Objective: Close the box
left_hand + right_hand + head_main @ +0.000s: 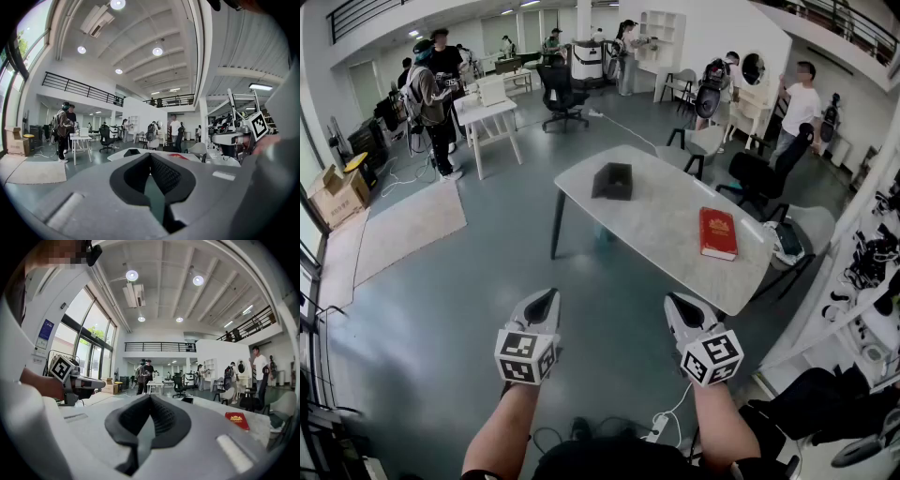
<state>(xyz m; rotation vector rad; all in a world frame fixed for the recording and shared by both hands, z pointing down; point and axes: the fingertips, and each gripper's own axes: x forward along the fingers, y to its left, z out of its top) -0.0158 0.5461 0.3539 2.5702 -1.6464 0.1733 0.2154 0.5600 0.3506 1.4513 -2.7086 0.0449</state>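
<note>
Nearest the wearer, over grey-green floor: left tool, grey, two-jaw, marker cube at its rear, held on a bare forearm. Its jaws are pressed together with nothing between them.

Beside it, well apart: right tool, same build. Jaws likewise together, empty. Both point toward the counter and stop short of its near edge.

Beyond: pale stone-patterned counter, rounded corners, dark legs.

On its near right part: flat red book with gold emblem, lying face up.

On its far left part, well apart from the book: small dark square box, top open, touched by neither tool.

Farther off: white desk, black swivel chair, standing people, cardboard cartons by the left wall.
</note>
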